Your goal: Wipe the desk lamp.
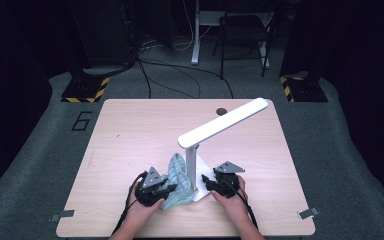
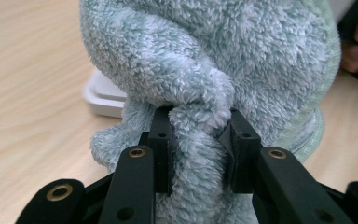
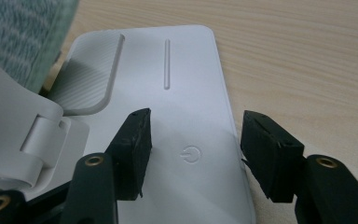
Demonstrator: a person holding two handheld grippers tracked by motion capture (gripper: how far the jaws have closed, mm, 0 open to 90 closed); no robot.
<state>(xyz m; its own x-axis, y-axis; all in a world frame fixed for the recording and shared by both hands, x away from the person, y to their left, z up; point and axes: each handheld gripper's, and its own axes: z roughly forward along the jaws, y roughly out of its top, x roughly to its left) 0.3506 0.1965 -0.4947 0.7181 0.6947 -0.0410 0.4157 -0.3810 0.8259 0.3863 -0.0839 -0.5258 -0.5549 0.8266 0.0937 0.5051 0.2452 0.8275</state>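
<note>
1. A white lamp (image 1: 198,165) stands low in the middle of the high view, on a wooden table (image 1: 130,135). Its long light bar sticks up toward the upper right.
2. A fluffy blue-green cloth (image 1: 177,182) sits right against the lamp's post, just left of it. It touches the lamp's base.
3. The left gripper (image 1: 167,189) is at the lower left of the cloth. In the left gripper view its black jaws squeeze a thick fold of the cloth (image 2: 200,93) tight.
4. It looks like the cloth is held this way so it can rub the lamp clean.
5. The right gripper (image 1: 206,180) is at the lower right of the lamp. In the right gripper view its jaws stand apart, over the flat base (image 3: 186,93), with nothing pinched between them.
6. One jaw is over the base near the power button (image 3: 189,154), low in the middle. The other is past the base's edge, over the wood.
7. This gripper seems set to hold the lamp steady so it does not slide or tip while the cloth wipes.
</note>
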